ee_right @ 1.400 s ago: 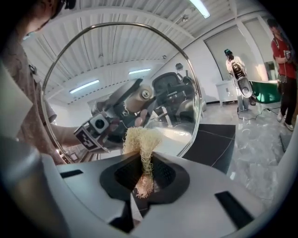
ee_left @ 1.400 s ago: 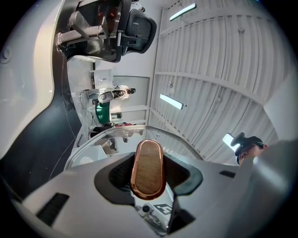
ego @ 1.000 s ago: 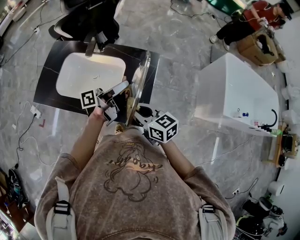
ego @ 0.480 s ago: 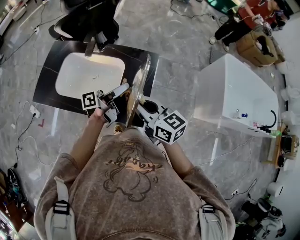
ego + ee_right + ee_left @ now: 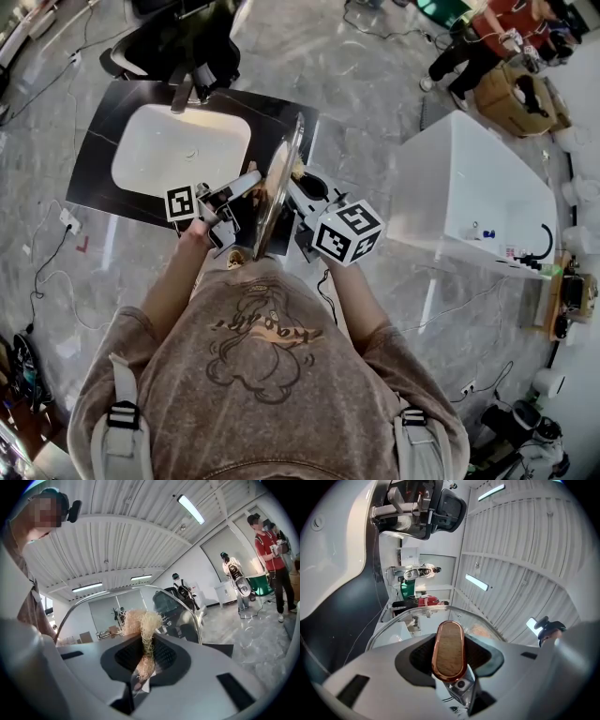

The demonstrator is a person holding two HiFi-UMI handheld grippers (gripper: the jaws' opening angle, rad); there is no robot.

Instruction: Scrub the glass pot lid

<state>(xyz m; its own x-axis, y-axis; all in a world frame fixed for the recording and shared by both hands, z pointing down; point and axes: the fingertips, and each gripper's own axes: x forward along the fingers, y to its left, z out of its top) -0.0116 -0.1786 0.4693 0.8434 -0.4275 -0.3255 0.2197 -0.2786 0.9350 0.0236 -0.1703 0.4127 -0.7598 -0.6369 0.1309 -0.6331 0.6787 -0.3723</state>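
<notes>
While L gripper (image 5: 249, 182) holds lid (image 5: 282, 171), sink's (image 5: 178, 150) beside it.

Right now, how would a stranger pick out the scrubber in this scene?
Find the white sink in the black countertop; at its right side a glass pot lid is held on edge. The scrubber is the pale straw-coloured fibre tuft clamped in the right hand-held gripper, the only fuzzy thing.

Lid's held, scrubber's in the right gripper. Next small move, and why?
Probably a short stroke of the scrubber across the glass lid. The left gripper is clamped on the handle, holding the lid on edge. The right gripper grips the fibrous scrubber with its tuft seemingly against the glass, so the lid looks braced for rubbing.
</notes>
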